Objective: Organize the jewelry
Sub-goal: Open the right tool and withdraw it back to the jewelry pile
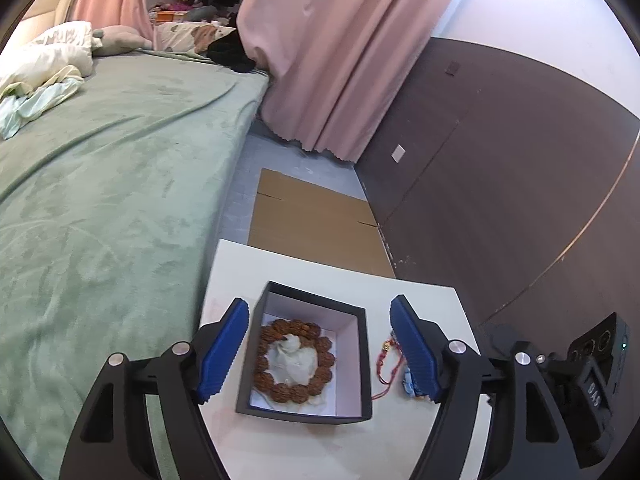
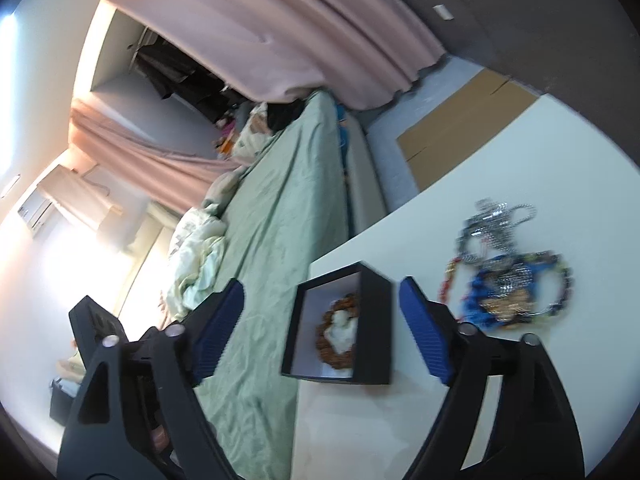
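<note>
A black box with a white lining sits on the white table. Inside lies a brown bead bracelet around a white cushion. My left gripper is open and straddles the box, with both blue pads clear of its walls. A red cord bracelet with a gold bead lies just right of the box, by the right finger. In the right wrist view the same box shows between the fingers of my open right gripper, which holds nothing. A heap of chains and beaded jewelry lies to its right.
A bed with a green cover runs along the table's left side. Pink curtains hang beyond it. Flat cardboard lies on the floor past the table's far edge, against a dark wall panel.
</note>
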`<action>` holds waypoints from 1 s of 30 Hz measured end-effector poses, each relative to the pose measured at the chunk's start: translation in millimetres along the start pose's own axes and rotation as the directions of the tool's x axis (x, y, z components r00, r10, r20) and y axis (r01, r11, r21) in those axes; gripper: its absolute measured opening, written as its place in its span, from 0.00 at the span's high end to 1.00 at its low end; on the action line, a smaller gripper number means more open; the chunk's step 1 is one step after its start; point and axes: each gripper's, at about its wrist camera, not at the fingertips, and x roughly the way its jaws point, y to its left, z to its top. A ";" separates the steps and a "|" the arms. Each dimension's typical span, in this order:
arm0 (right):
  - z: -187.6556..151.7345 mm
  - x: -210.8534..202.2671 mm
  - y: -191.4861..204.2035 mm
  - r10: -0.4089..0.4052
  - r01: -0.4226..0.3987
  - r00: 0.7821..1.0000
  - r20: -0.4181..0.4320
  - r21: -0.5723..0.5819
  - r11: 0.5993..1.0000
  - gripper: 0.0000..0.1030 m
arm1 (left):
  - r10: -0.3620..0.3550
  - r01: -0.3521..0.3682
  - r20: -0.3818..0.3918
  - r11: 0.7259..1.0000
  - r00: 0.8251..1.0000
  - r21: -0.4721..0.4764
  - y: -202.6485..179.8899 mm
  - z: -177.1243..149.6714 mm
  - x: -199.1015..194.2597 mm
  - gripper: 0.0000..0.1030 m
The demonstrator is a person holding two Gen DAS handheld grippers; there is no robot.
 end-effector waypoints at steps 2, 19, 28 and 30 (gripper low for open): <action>3.6 -6.0 -6.2 -0.027 0.027 1.000 0.005 0.005 1.000 0.20 | -0.006 0.006 -0.009 1.000 1.000 0.013 -6.1 -2.6 3.4 0.30; 19.8 -51.8 -81.2 -0.174 0.179 0.984 -0.046 0.196 0.964 0.19 | -0.054 0.065 -0.076 0.986 0.996 0.151 -71.1 -28.3 41.9 0.15; 18.9 -54.7 -121.3 -0.138 0.168 0.984 -0.113 0.324 0.931 0.30 | -0.074 0.094 -0.115 0.979 0.991 0.183 -93.9 -43.8 63.9 0.20; 16.9 -47.5 -130.4 -0.127 0.170 0.982 -0.143 0.351 0.921 0.37 | -0.073 0.095 -0.120 0.978 0.990 0.185 -97.5 -46.1 68.6 0.22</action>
